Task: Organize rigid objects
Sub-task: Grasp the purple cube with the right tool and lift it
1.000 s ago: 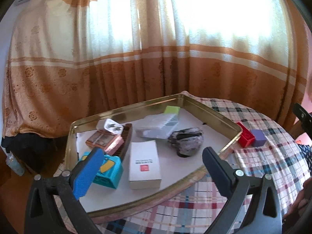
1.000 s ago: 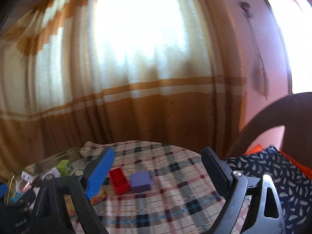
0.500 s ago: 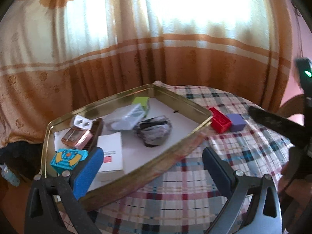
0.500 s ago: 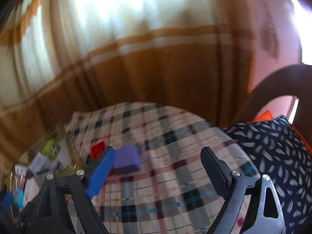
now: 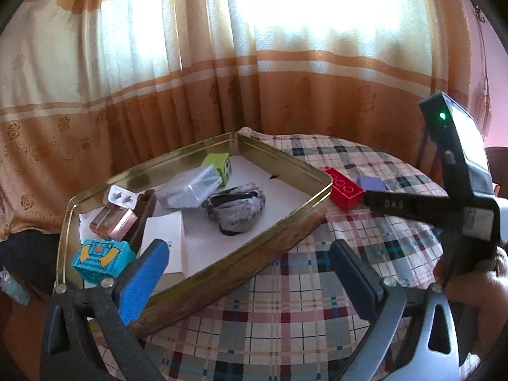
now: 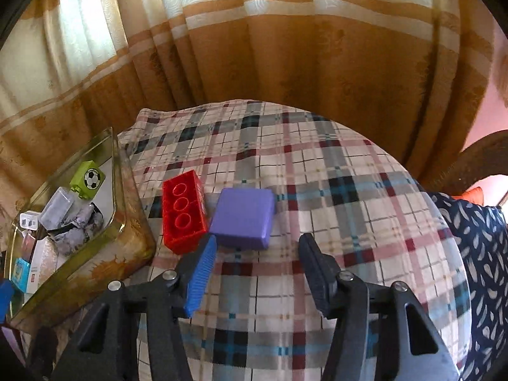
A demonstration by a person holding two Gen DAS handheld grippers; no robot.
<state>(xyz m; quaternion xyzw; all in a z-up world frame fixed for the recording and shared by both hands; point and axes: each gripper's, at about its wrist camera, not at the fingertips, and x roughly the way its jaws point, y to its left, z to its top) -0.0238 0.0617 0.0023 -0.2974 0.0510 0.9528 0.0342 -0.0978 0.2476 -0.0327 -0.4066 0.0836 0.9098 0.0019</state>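
A purple block (image 6: 243, 217) and a red brick (image 6: 183, 211) lie side by side on the plaid tablecloth, just right of a gold metal tray (image 6: 127, 241). My right gripper (image 6: 257, 273) is open and empty, hovering close behind the purple block. In the left wrist view the tray (image 5: 285, 225) holds several objects: a teal robot cube (image 5: 101, 258), a white box (image 5: 165, 231), a grey rock (image 5: 236, 208), a green cube (image 5: 219, 165). My left gripper (image 5: 247, 273) is open and empty over the tray's near rim. The red brick (image 5: 344, 189) and purple block (image 5: 371, 184) show beyond the tray.
An orange and cream curtain (image 5: 222, 63) hangs behind the round table. A dark patterned cushion (image 6: 479, 254) lies off the table's right edge. The right gripper's body (image 5: 460, 197) crosses the right side of the left wrist view.
My right gripper has dropped and moved in toward the purple block and red brick. My left gripper has shifted right, from over the tray's inside to its near rim.
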